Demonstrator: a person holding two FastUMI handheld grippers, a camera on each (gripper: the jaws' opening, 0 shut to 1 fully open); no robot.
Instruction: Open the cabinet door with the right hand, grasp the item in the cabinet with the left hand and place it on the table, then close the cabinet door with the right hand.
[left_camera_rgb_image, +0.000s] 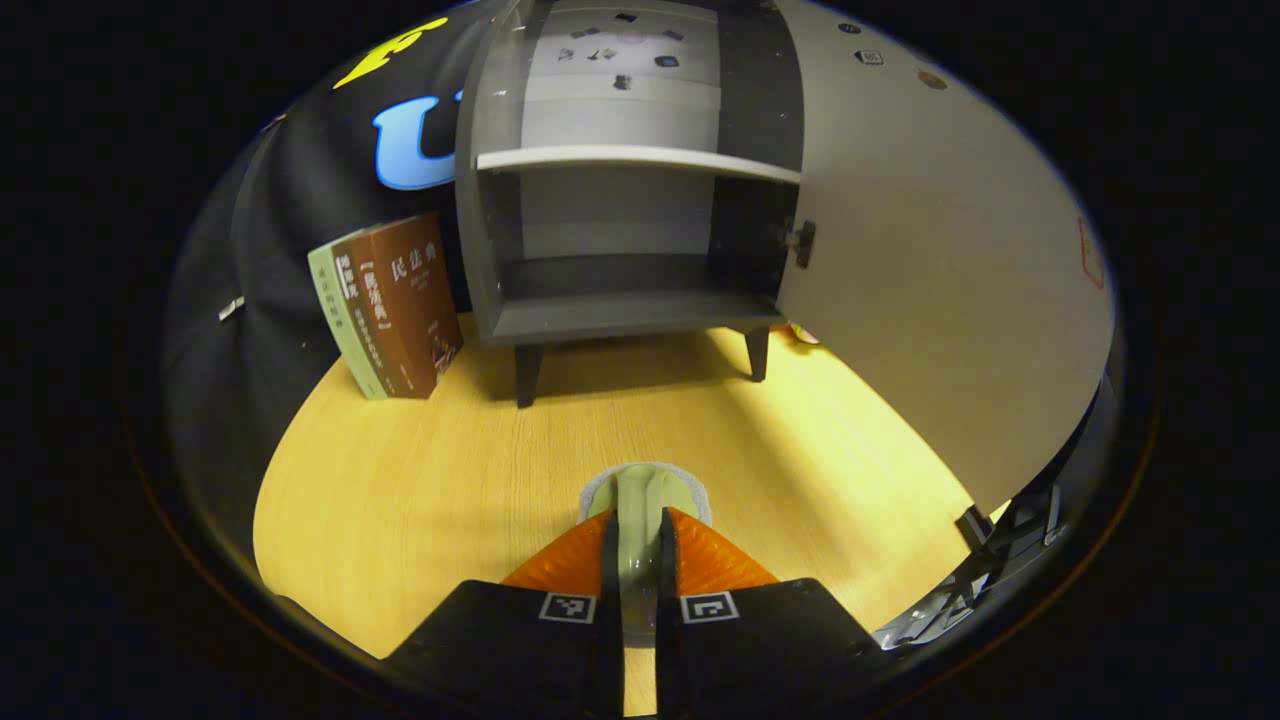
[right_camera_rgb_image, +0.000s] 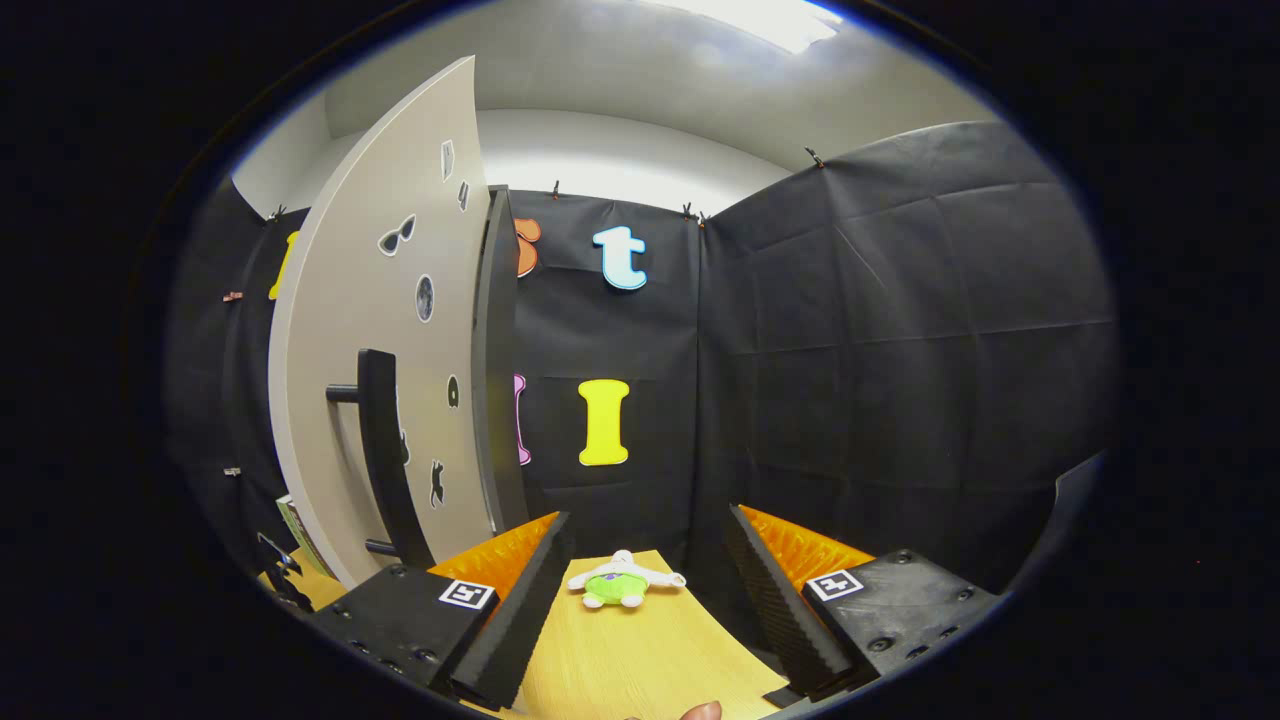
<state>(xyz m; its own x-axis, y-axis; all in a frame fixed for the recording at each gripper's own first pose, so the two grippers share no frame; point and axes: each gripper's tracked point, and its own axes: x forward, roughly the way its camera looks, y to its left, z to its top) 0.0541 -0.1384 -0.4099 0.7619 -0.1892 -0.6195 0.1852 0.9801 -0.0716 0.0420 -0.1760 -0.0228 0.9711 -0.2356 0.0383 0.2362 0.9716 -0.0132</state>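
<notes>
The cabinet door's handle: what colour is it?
Black. The handle stands out against the pale grey cabinet door, best seen in the right gripper view.

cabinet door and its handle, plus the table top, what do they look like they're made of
Cabinet door: looks like painted or laminated board, smooth matte light grey with no grain, and stickers lie flat on it.
Handle: a dark bar, possibly metal or plastic; the look leaves it open.
Table top: light wood or wood-look laminate, going by the fine straight grain lines and soft sheen.
</notes>
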